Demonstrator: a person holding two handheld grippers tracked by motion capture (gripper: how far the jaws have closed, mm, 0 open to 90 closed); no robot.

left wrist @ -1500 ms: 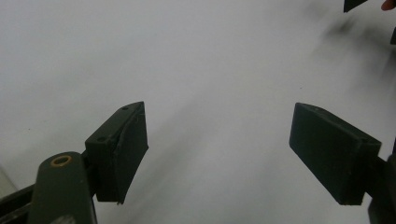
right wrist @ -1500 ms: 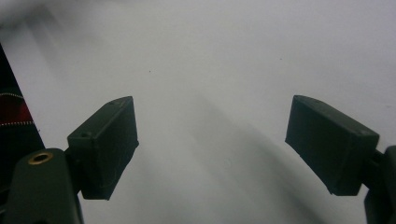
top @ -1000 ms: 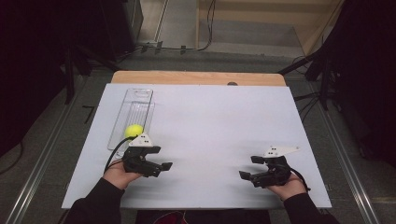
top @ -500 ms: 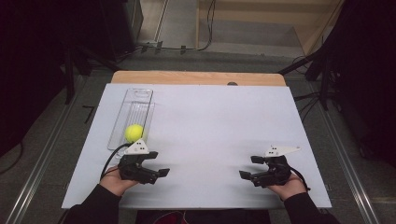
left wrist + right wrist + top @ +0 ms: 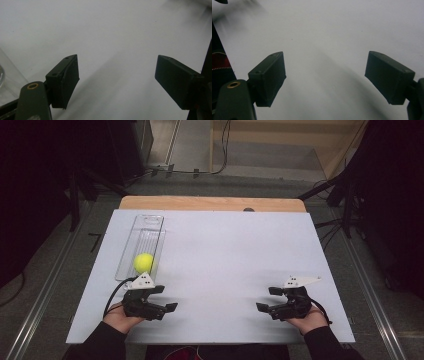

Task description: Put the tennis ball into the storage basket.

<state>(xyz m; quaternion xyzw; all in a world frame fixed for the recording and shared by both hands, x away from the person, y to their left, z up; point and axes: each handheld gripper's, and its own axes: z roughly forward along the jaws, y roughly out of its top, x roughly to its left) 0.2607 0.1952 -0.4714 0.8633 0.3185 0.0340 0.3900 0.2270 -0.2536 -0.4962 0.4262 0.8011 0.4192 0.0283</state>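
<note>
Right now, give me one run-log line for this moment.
left gripper: open, empty, near tray | right gripper: open, empty | ball: in clear tray, untouched | table: white

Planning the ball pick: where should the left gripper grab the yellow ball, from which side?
Grip the yellow ball across its middle, coming from above. It sits in the clear tray, whose walls likely block a low side approach. The left gripper is nearest, jaws open.

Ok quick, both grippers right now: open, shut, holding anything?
Left gripper: open, jaws wide apart, nothing between them.
Right gripper: open, jaws wide apart, nothing between them.
</note>
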